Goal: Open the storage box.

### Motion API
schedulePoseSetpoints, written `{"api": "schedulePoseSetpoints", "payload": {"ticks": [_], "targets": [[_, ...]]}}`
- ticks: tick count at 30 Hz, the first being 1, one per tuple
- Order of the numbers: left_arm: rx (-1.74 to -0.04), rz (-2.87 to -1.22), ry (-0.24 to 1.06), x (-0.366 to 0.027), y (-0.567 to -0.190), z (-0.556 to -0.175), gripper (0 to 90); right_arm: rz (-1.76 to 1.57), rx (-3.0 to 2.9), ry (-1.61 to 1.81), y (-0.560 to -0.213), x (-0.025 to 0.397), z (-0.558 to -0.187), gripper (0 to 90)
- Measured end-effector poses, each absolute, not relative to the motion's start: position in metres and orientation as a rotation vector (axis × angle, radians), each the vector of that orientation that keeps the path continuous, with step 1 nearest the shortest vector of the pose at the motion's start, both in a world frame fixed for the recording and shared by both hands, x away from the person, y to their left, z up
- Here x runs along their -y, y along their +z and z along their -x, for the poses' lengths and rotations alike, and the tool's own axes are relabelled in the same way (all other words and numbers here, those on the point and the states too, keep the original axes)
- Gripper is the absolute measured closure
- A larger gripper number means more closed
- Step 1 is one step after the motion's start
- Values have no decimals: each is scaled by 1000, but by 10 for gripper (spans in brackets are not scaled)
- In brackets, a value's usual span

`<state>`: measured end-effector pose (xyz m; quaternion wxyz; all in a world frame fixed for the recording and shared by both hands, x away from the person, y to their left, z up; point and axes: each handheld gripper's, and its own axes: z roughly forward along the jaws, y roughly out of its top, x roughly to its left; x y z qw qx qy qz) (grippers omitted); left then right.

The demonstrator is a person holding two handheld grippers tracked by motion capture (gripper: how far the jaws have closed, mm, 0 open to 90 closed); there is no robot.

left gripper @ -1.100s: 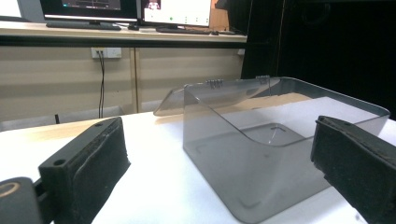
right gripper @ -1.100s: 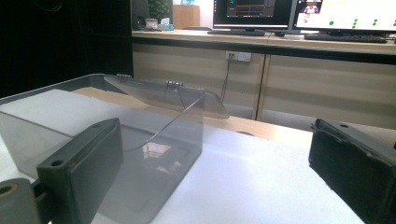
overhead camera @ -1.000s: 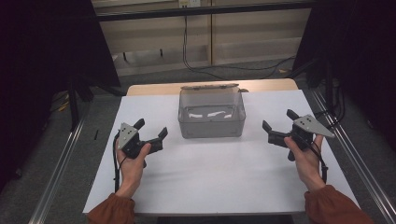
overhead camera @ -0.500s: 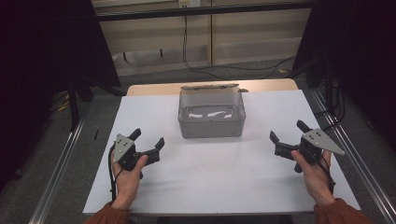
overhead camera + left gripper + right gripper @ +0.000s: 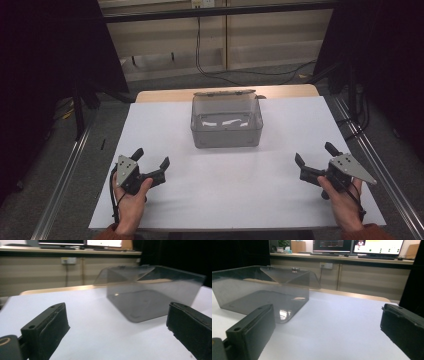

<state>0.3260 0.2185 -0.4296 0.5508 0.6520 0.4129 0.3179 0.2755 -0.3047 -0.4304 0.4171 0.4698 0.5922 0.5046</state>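
Observation:
A smoky see-through plastic box [image 5: 226, 121] stands at the back middle of the white table top [image 5: 235, 185], its hinged lid tipped open behind it. The box looks empty. My left gripper [image 5: 150, 158] rests low at the front left, open, with nothing between its jaws. At the front right my right gripper [image 5: 313, 154] is also open and holds nothing. In the left gripper view the box [image 5: 150, 295] lies ahead to the right, between the black fingers [image 5: 47, 327]. The right gripper view has the box [image 5: 259, 295] ahead on the left.
The white sheet covers a wooden table [image 5: 165, 95]. Metal rails [image 5: 65, 175] run along both sides on the floor. Behind the table stands a low cabinet wall [image 5: 225, 40] with cables. Monitors [image 5: 357, 246] sit on the counter beyond.
Both hands have drawn back toward the table's front edge and lowered, each gripper staying open. The box has not moved.

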Motion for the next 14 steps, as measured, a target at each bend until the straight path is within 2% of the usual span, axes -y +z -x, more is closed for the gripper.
{"api": "schedulePoseSetpoints", "payload": {"ticks": [3, 7, 14], "targets": [[-981, -1538, 718, -222, -432, -321, 35, -1191, -1481, 1259, -434, 307, -269, 0], [-1005, -1558, 736, -223, -439, -314, 35, -1208, -1503, 1221, -443, 309, -261, 0], [-1040, -1512, 711, -226, -437, -322, 32, -1199, -1488, 1244, -442, 305, -266, 0]]}}
